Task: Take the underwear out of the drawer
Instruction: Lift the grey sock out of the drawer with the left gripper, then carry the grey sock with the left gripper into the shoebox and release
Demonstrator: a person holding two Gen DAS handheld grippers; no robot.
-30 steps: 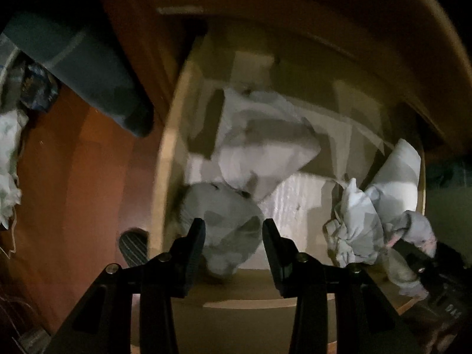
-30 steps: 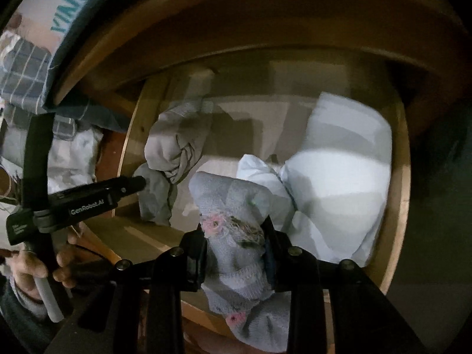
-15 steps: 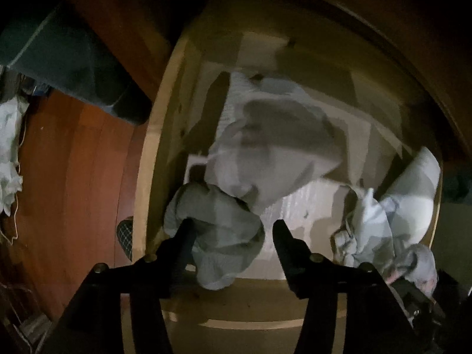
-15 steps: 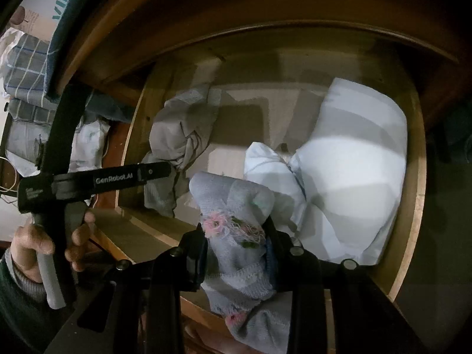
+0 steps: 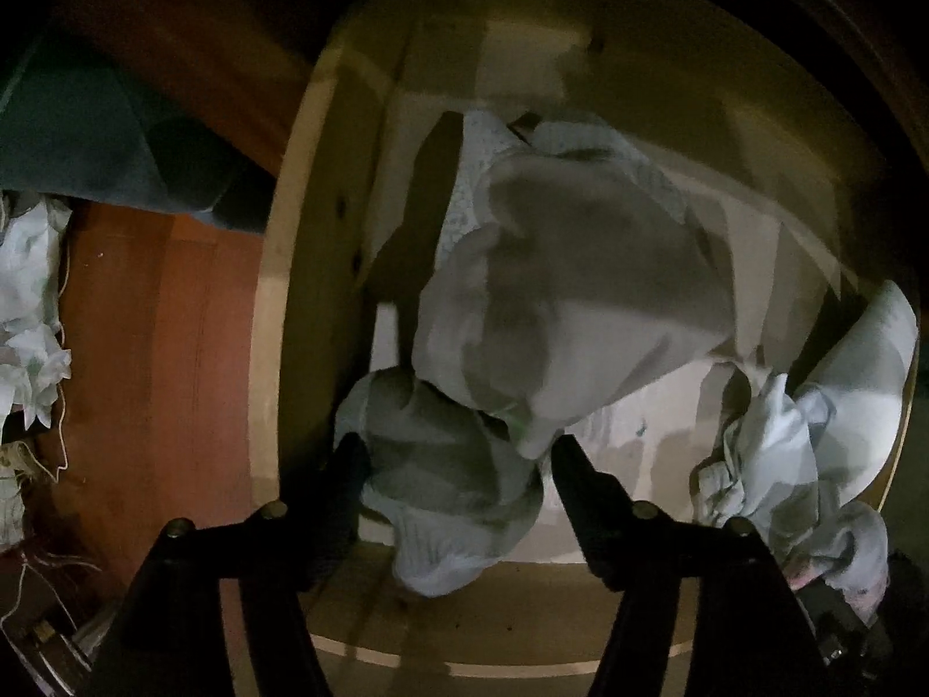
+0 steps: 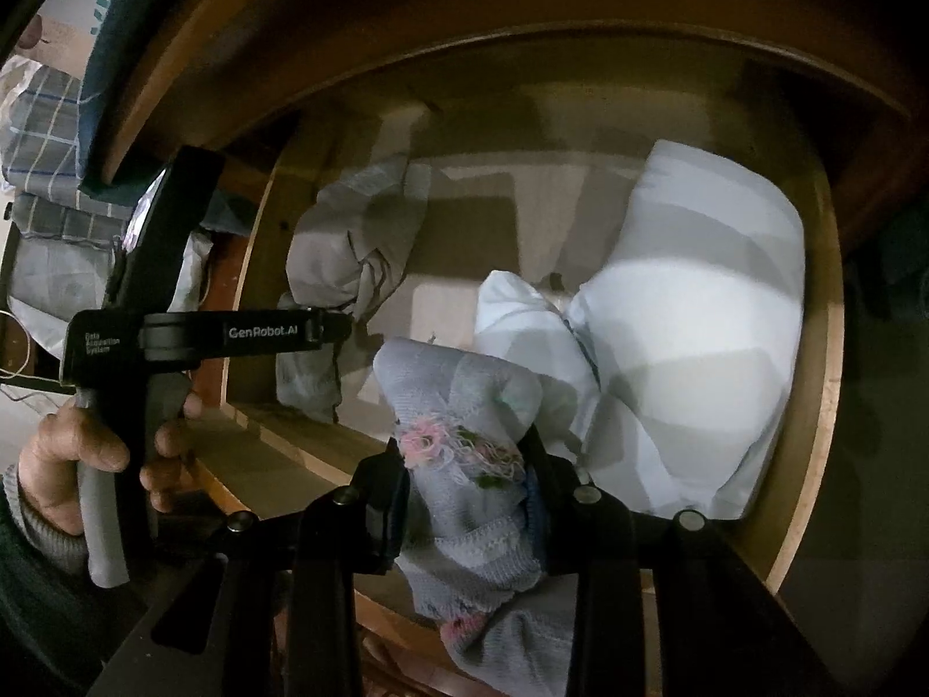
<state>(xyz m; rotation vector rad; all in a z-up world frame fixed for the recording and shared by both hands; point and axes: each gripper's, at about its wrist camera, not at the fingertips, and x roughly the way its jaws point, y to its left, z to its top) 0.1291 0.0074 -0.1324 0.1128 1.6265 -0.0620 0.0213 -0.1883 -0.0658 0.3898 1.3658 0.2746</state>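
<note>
An open wooden drawer (image 5: pixel 302 313) holds several crumpled pale garments. My left gripper (image 5: pixel 456 470) is open, its fingers on either side of a grey balled garment (image 5: pixel 447 476) at the drawer's front left corner. A larger grey-white garment (image 5: pixel 569 290) lies just behind it. My right gripper (image 6: pixel 464 476) is shut on grey underwear with pink flower embroidery (image 6: pixel 464 447), held above the drawer's front edge. The left gripper also shows in the right wrist view (image 6: pixel 342 325), held by a hand (image 6: pixel 75 453).
A white folded garment (image 6: pixel 691 337) fills the drawer's right side, with a smaller white piece (image 6: pixel 528 337) beside it. The dresser top (image 6: pixel 406 17) overhangs the drawer's back. Red-brown floor (image 5: pixel 162 348), a dark cloth (image 5: pixel 116 151) and white fabric (image 5: pixel 29 313) lie left of the drawer.
My left gripper has moved down and forward into the drawer and opened wider around the grey balled garment. My right gripper has stayed shut on the flowered underwear and shifted only slightly.
</note>
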